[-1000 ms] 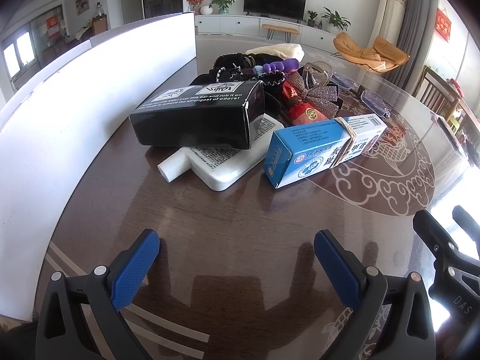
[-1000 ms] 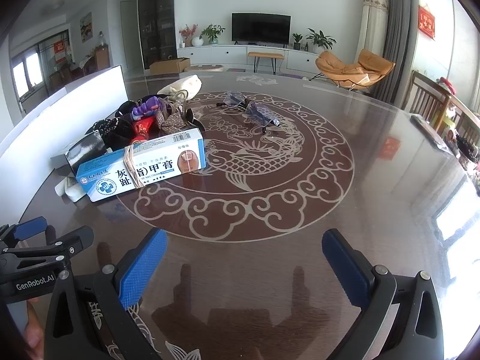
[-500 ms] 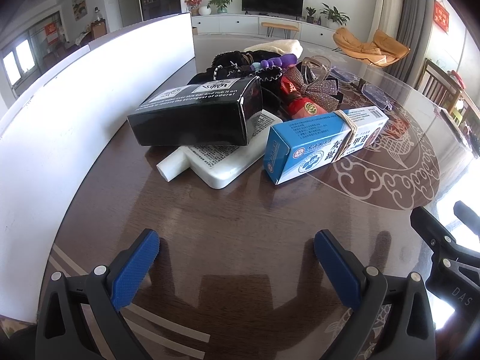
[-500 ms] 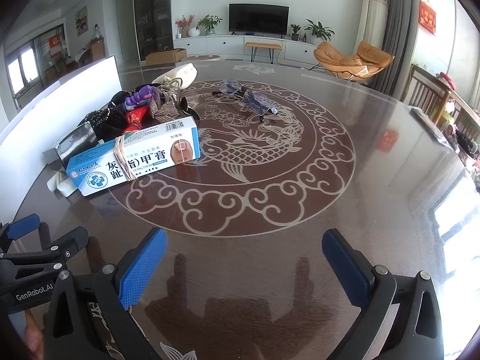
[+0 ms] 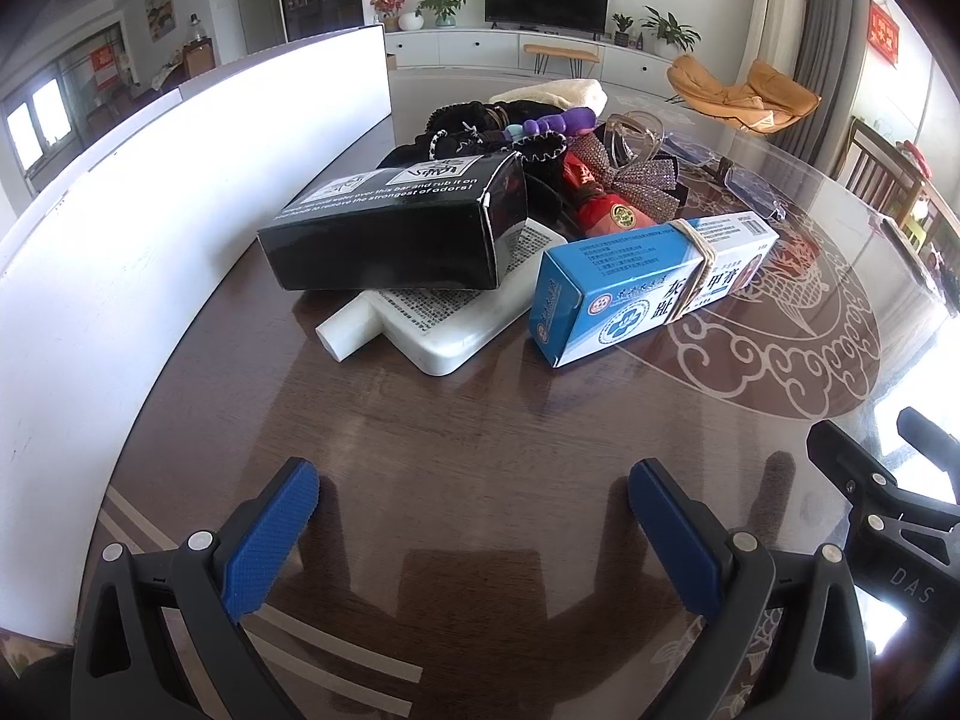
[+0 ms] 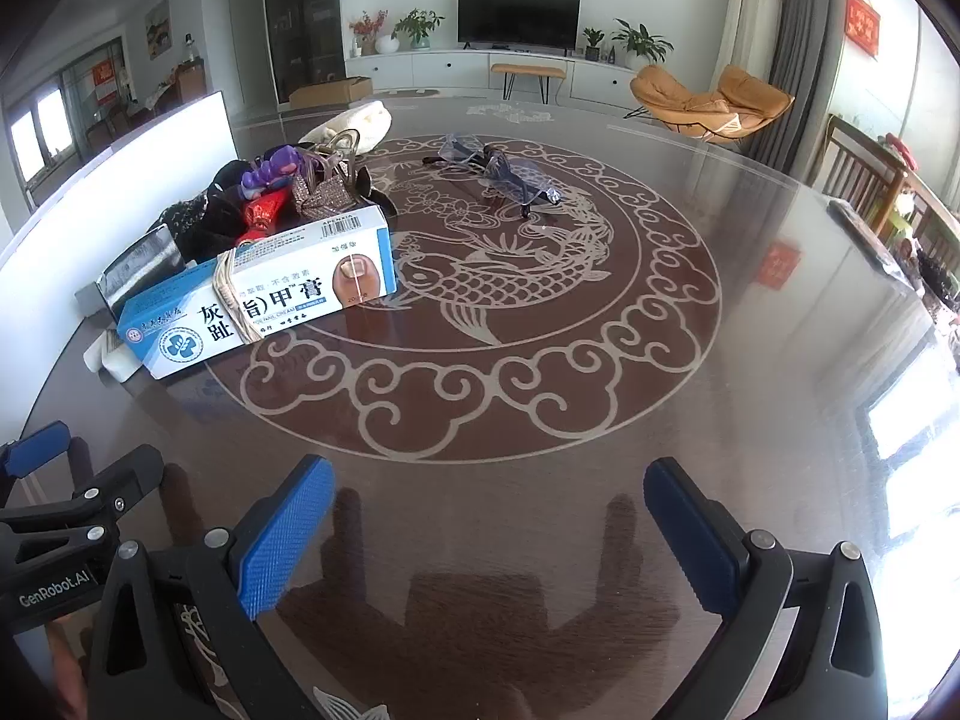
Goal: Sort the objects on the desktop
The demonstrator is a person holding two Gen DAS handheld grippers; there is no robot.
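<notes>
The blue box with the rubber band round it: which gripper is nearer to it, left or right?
Left, slightly. The left gripper sits in front of the blue box, which lies ahead to its right. The right gripper sits further right, with the box ahead to its left.

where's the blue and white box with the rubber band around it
The blue and white box lies on the table at the near right edge of the pile, just right of the flat white bottle and in front of the red pouch.

Left tool (image 5: 474, 516) spread wide and empty, right tool (image 6: 489, 516) likewise, side by side
</notes>
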